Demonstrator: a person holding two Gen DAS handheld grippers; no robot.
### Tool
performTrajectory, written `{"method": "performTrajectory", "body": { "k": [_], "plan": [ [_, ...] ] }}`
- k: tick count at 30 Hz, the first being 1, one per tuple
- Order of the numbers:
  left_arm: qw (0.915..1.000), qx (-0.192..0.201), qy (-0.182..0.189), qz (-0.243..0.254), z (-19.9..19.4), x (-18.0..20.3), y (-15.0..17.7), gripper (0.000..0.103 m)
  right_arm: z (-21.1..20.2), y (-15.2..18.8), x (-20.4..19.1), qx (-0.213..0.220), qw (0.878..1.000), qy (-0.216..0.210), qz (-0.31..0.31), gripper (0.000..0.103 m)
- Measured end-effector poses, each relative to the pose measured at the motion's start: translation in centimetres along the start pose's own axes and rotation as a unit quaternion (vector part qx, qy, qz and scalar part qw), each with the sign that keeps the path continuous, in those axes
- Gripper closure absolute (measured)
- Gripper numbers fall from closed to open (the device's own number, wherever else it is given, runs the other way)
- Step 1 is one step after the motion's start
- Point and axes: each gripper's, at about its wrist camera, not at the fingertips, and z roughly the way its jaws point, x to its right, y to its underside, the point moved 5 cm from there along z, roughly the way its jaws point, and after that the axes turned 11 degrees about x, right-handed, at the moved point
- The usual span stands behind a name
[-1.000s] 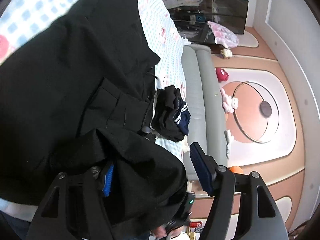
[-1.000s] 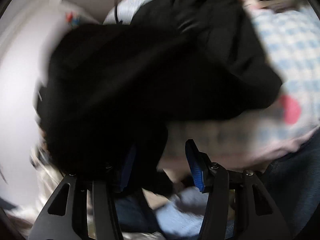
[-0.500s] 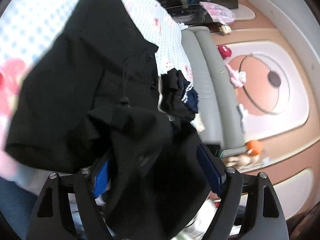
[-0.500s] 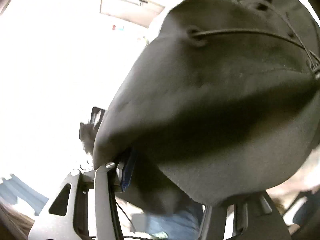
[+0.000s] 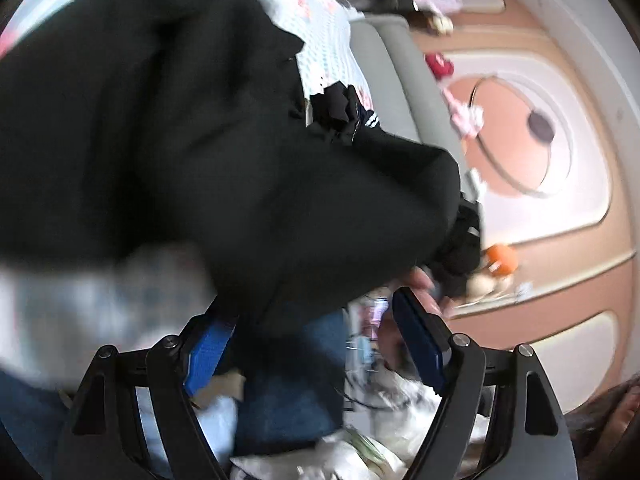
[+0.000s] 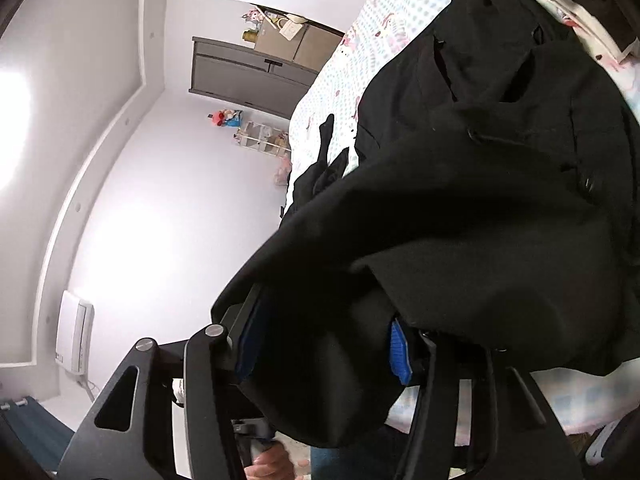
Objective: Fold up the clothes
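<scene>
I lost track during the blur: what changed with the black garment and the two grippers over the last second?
The left gripper had black garment fabric between its fingers; now the cloth only brushes its left finger, jaws wide and empty. The right gripper went from the garment's edge to having fabric bunched between its fingers, the cloth lifted off the bed. The garment's far part stays on the checked bedsheet, and the small dark pile stays beside it.

- Grey sofa [image 5: 384, 80], the landmark.
- Checked blue-and-white cover [image 5: 316, 28] just left of the sofa.
- Red plush toy [image 5: 439, 65] just right of it.
- Pink plush toy [image 5: 464, 114] beyond the red one.
- Orange ball [image 5: 502, 258] near the sofa's near end.
</scene>
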Motion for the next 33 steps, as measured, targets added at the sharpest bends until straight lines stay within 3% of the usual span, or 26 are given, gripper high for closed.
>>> {"method": "performTrajectory", "body": {
  "k": [2, 5, 6, 9, 11, 13, 15, 16, 19, 21, 23, 25, 27, 29, 31, 33],
  "plan": [
    [0.9986, 0.037, -0.007, 0.037, 0.5, 2.5, -4.0, 0.023, -0.6, -0.7, -0.6, 0.0, 1.0, -0.003, 0.001, 0.039],
    [0.9892, 0.142, 0.001, 0.038, -1.1, 4.9, -10.3, 0.023, -1.7, -1.5, -1.6, 0.008, 1.0, -0.012, -0.018, 0.031],
    [0.987, 0.152, -0.021, 0.048, -1.5, 4.7, -10.3, 0.023, -1.9, -1.4, -1.7, 0.014, 0.999, -0.004, -0.031, 0.03],
    [0.9761, 0.184, -0.086, 0.078, -2.8, 3.9, -10.4, 0.022, -2.3, -0.2, -1.5, 0.044, 0.988, 0.093, -0.112, 0.029],
    [0.966, 0.2, -0.132, 0.097, -3.6, 3.2, -10.2, 0.022, -2.5, 0.8, -0.9, 0.065, 0.963, 0.183, -0.184, 0.03],
    [0.9557, 0.18, -0.211, 0.098, -3.5, -0.8, -8.7, 0.022, -2.8, 1.7, 0.3, 0.081, 0.937, 0.246, -0.235, 0.03],
    [0.9461, 0.149, -0.277, 0.075, -3.3, -4.9, -7.2, 0.023, -4.4, 1.9, 2.8, 0.069, 0.928, 0.278, -0.237, 0.03],
    [0.9465, 0.132, -0.289, 0.056, -3.1, -6.7, -6.5, 0.023, -5.5, 1.9, 4.3, 0.058, 0.927, 0.29, -0.23, 0.03],
    [0.9531, 0.106, -0.275, 0.069, -2.1, -8.5, -4.9, 0.022, -7.0, 2.5, 6.8, 0.042, 0.931, 0.298, -0.208, 0.028],
    [0.9456, 0.111, -0.292, 0.091, -1.5, -8.3, -5.5, 0.021, -7.0, 2.6, 8.0, 0.033, 0.938, 0.282, -0.197, 0.022],
    [0.9376, 0.115, -0.308, 0.112, -0.9, -8.2, -6.2, 0.021, -3.4, 3.3, 7.7, 0.006, 0.937, 0.272, -0.222, 0.019],
    [0.9324, 0.104, -0.324, 0.121, -0.3, -8.8, -7.1, 0.02, -1.3, 3.0, 7.6, -0.004, 0.926, 0.275, -0.26, 0.025],
    [0.9267, 0.093, -0.34, 0.13, 0.2, -9.3, -8.1, 0.021, -0.7, 2.4, 7.3, -0.004, 0.929, 0.265, -0.258, 0.03],
    [0.9239, 0.064, -0.349, 0.143, 1.1, -9.5, -7.9, 0.036, -0.8, 1.9, 7.4, -0.001, 0.937, 0.258, -0.234, 0.05],
    [0.9274, 0.037, -0.339, 0.154, 1.6, -8.8, -6.7, 0.071, -1.5, 2.8, 7.1, -0.007, 0.938, 0.253, -0.237, 0.066],
    [0.9329, 0.019, -0.324, 0.157, 1.7, -8.1, -5.6, 0.088, -2.0, 3.8, 6.9, -0.025, 0.936, 0.245, -0.25, 0.077]
  ]
}}
